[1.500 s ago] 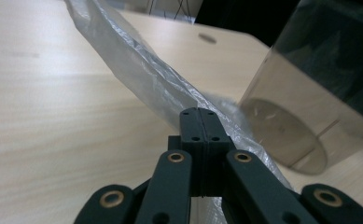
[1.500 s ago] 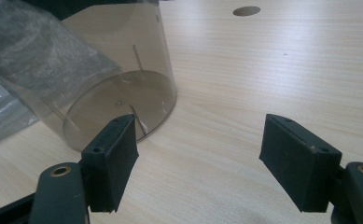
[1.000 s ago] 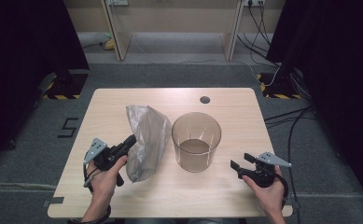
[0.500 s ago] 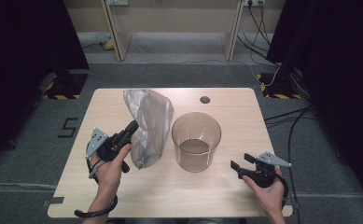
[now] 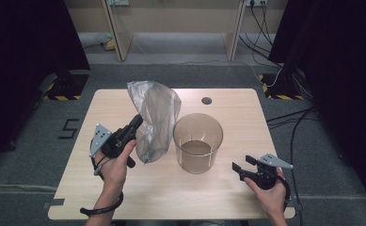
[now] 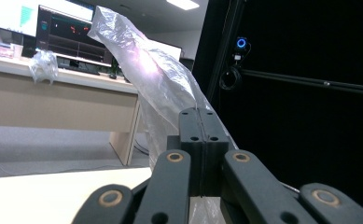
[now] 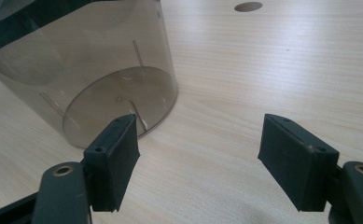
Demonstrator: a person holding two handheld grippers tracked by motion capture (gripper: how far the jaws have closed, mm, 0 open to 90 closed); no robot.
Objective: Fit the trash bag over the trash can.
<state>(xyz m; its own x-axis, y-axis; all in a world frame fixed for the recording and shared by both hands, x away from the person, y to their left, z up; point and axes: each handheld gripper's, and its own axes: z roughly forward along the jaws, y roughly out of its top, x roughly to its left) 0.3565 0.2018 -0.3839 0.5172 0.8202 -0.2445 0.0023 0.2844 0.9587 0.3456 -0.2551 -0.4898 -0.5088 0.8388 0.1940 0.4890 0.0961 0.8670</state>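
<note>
Bag (image 5: 155, 117) lifted higher by left gripper (image 5: 136, 123).

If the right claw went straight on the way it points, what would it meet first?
Probably the clear bin: the open right claw points across bare table towards its base, though most of the bin sits left of its line.

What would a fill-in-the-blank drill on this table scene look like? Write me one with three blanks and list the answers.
1. The left hand-held gripper has its jaws ____ on the thin plastic bag.
2. The jaws of the right hand-held gripper stand ____, with nothing between them.
3. The clear round bin stands upright on the wooden ____.

Missing words: shut; open; table
</note>
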